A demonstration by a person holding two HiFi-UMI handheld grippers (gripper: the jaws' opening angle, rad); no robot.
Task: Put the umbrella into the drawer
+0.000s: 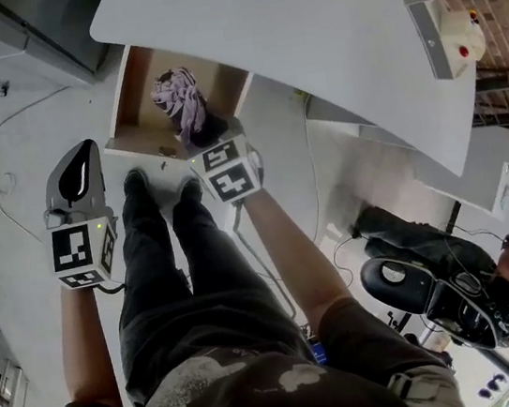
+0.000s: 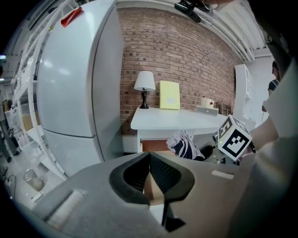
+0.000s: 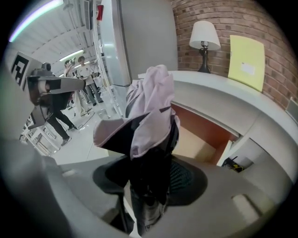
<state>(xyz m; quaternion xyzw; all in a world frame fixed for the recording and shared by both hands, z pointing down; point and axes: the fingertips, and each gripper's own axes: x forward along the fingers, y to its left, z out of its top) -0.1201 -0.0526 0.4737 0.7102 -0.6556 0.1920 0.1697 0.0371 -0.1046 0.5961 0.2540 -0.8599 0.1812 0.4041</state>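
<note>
The folded lilac-and-dark umbrella [image 1: 181,104] hangs over the open wooden drawer [image 1: 129,93] under the white desk. My right gripper [image 1: 201,139] is shut on its dark lower part. In the right gripper view the umbrella [image 3: 149,121] stands up from between the jaws of the right gripper [image 3: 149,174], with the drawer [image 3: 205,139] just behind it. My left gripper [image 1: 78,165] is to the left of the drawer, its tips together and nothing between them. The left gripper view shows the left gripper [image 2: 150,155] facing the drawer [image 2: 156,145], the umbrella [image 2: 186,145] and the right gripper's marker cube [image 2: 235,139].
A white desk [image 1: 304,29] spans above the drawer and carries a lamp [image 2: 145,86] and a yellow folder [image 2: 170,95]. A tall refrigerator [image 2: 74,83] stands to the left. My legs [image 1: 176,247] are in front of the drawer. A seated person [image 1: 454,272] is at the lower right.
</note>
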